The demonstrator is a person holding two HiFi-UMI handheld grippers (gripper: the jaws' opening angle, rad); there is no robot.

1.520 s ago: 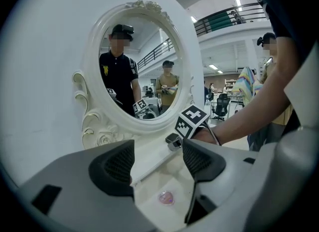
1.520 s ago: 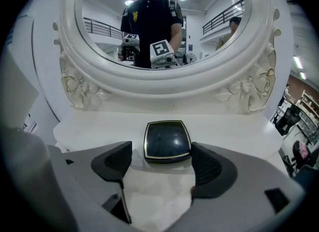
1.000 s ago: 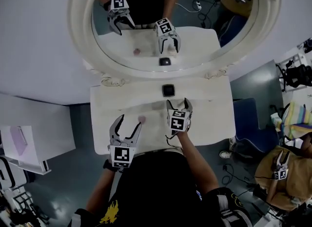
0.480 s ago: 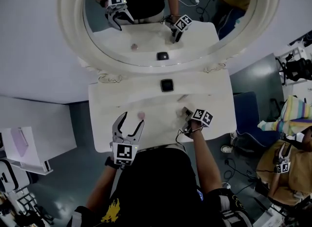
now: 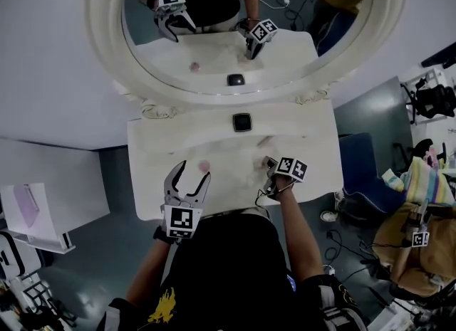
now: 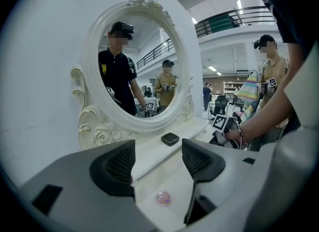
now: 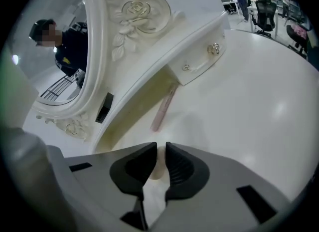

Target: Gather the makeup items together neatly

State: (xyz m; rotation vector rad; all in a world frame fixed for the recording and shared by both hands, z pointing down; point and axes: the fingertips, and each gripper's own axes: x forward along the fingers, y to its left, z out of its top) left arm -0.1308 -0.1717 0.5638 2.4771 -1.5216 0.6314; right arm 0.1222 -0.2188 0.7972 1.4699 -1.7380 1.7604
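right gripper view: right tongs [image 7: 160,148] just closed on cream item [image 7: 159,167]; left tongs [image 6: 157,148] apart.

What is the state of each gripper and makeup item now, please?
left gripper: open, empty.
right gripper: jaws have just been closing, now shut on cream item.
pink round item: lying on table, untouched.
pink stick: lying flat, untouched.
black compact: lid closed, on shelf.

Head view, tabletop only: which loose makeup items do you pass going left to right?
Small pink round item → black square compact → slim pink stick.
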